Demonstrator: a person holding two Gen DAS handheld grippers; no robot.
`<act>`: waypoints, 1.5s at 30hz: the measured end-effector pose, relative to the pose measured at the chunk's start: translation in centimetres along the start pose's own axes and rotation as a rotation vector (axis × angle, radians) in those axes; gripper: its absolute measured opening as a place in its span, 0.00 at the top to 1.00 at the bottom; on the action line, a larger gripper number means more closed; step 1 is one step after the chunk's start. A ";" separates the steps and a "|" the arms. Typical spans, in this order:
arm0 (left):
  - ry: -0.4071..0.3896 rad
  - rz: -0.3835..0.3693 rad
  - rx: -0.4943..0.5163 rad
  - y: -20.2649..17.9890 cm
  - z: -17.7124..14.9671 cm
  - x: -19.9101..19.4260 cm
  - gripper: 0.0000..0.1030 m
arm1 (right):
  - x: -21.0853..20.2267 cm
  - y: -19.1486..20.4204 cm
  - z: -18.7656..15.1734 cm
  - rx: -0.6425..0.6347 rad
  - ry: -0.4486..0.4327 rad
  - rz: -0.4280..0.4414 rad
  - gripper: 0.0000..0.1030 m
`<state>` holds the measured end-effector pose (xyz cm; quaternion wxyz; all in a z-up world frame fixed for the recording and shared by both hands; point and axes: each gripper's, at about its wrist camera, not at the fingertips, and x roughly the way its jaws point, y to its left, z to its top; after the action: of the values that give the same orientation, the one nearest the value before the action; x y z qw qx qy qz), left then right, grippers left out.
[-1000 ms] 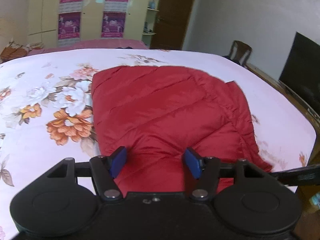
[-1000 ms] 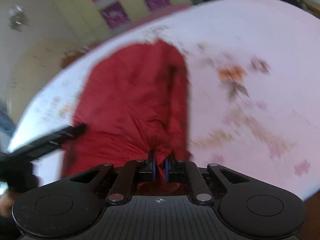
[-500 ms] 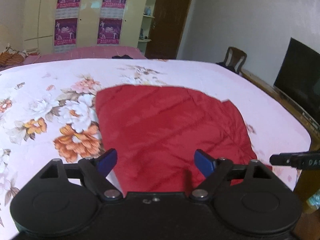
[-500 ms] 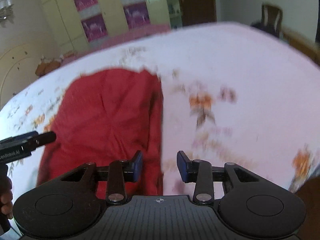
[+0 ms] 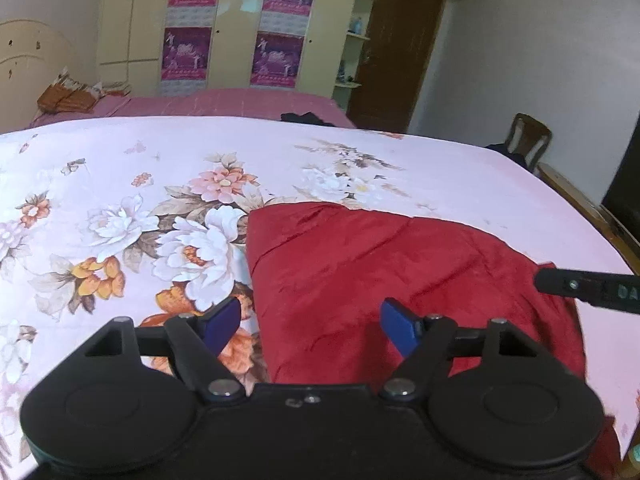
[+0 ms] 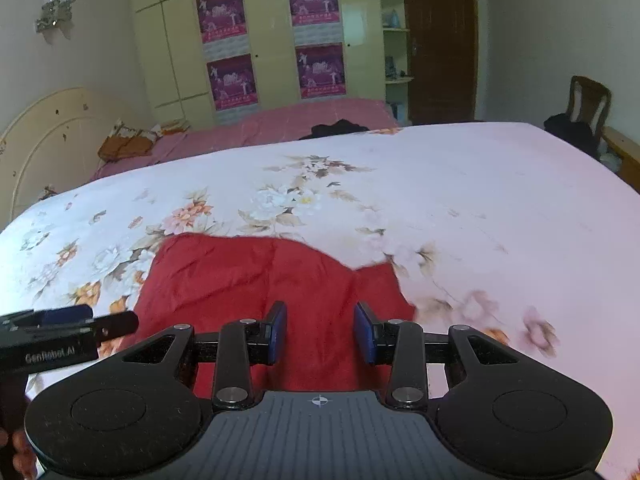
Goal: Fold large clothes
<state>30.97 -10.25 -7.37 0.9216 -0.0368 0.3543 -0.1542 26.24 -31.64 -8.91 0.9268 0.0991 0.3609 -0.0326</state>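
Note:
A red padded garment [image 5: 392, 272] lies folded and flat on the floral bedsheet [image 5: 120, 184]; it also shows in the right wrist view [image 6: 248, 280]. My left gripper [image 5: 310, 326] is open and empty, held above the garment's near left edge. My right gripper [image 6: 320, 332] is open and empty, held above the garment's near right part. The right gripper's tip shows at the right of the left wrist view [image 5: 580, 286]. The left gripper shows at the left of the right wrist view [image 6: 60, 336].
A second bed with a pink cover [image 6: 280, 124] stands behind, with a dark item [image 6: 336, 128] on it. A wardrobe with posters [image 6: 272, 40], a brown door [image 6: 440, 40], a wooden chair [image 6: 588, 104] and a dark screen [image 5: 624, 192] line the room.
My right gripper opened and let go of the red garment, then drew back. My left gripper opened wider and pulled back and up. The garment now lies flat on the sheet.

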 end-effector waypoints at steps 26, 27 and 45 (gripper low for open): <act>0.116 0.087 0.059 -3.8 -0.5 8.0 0.15 | 12.0 -3.7 -3.4 -0.082 0.068 -0.121 0.64; 0.117 0.089 0.062 -3.9 -0.6 8.0 0.14 | 11.9 -3.6 -3.3 -0.086 0.070 -0.120 0.64; 0.064 0.050 0.045 -3.7 -0.5 2.7 0.21 | 3.4 -4.1 -1.6 -0.021 0.021 -0.014 0.63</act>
<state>31.58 -14.59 -8.84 0.9141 -0.0024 0.3806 -0.1400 27.17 -35.31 -13.04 0.9237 0.0872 0.3715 -0.0342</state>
